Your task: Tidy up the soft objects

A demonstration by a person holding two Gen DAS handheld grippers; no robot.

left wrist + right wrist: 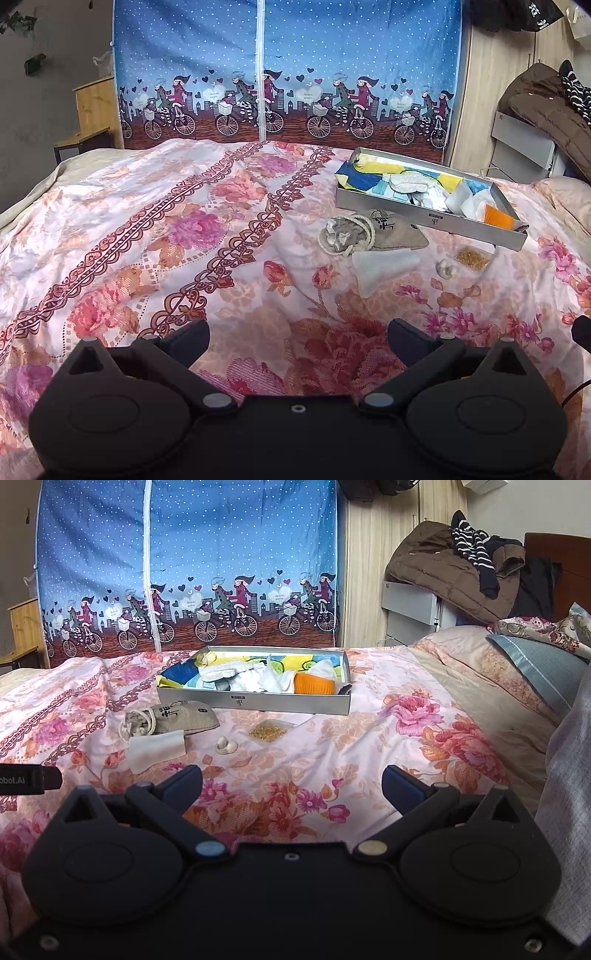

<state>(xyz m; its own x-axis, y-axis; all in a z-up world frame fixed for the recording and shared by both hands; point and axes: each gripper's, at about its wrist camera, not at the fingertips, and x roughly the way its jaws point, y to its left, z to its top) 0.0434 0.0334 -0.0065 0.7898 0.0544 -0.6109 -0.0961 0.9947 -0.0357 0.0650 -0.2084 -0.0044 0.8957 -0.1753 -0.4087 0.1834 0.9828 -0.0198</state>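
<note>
A grey shallow box (406, 210) (280, 703) lies on the floral bedspread, filled with several soft items: yellow and blue cloths, white cloths, an orange piece (316, 685). In front of it lie a beige drawstring pouch (365, 232) (173, 716), a white folded cloth (384, 266) (155, 751), a small cream lump (447, 268) (226, 745) and a clear packet of golden beads (472, 255) (267, 732). My left gripper (299, 338) is open, low and well short of them. My right gripper (291, 782) is open too, nearer the cream lump.
A blue fabric wardrobe (280, 74) with a cyclist print stands behind the bed. A brown coat (450, 572) is piled on a grey unit at the right. Pillows (535, 664) lie at the bed's right end. A wooden shelf (96, 107) stands at the left.
</note>
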